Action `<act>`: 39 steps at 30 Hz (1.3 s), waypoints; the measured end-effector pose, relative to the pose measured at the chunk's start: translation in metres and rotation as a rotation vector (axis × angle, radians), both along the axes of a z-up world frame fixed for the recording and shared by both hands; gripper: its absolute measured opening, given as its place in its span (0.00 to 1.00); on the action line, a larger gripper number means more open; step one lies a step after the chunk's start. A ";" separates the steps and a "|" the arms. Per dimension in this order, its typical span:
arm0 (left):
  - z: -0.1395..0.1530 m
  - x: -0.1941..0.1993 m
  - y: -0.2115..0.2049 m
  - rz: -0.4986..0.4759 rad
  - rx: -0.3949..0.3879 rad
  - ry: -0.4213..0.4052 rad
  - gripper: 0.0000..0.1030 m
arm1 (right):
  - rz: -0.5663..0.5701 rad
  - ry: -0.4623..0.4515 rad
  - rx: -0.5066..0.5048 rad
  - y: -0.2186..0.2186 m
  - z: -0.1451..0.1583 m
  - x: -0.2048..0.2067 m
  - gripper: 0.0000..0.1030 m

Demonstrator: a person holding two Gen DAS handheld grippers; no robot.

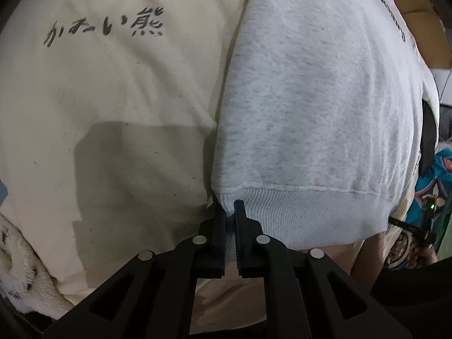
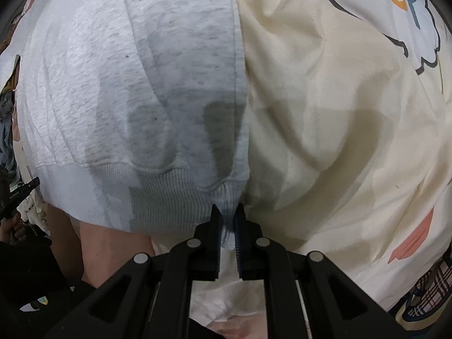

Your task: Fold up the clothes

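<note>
The grey sweatshirt lies on a cream shirt. The left gripper and right gripper each pinch a corner of its ribbed hem. It looks soft, floppy and light, so corners are good places to hold.

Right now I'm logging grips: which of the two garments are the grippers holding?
The grey sweatshirt: left gripper and right gripper each pinch a corner of its ribbed hem. The cream shirt underneath, printed with black characters, is not gripped.
</note>
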State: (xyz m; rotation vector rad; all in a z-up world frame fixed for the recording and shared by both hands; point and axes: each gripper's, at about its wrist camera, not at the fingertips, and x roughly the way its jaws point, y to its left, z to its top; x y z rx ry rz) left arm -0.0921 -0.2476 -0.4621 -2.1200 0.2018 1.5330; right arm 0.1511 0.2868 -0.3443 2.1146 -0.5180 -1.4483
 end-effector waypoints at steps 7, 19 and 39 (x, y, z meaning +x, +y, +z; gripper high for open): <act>0.008 -0.002 0.000 0.055 0.000 -0.008 0.27 | -0.049 -0.027 -0.024 0.009 0.000 -0.001 0.19; 0.057 0.038 -0.006 0.099 -0.046 0.047 0.54 | -0.155 0.005 0.020 0.044 0.027 -0.012 0.28; 0.232 0.000 -0.045 0.103 0.123 0.252 0.54 | -0.298 0.273 0.036 0.159 0.161 -0.043 0.33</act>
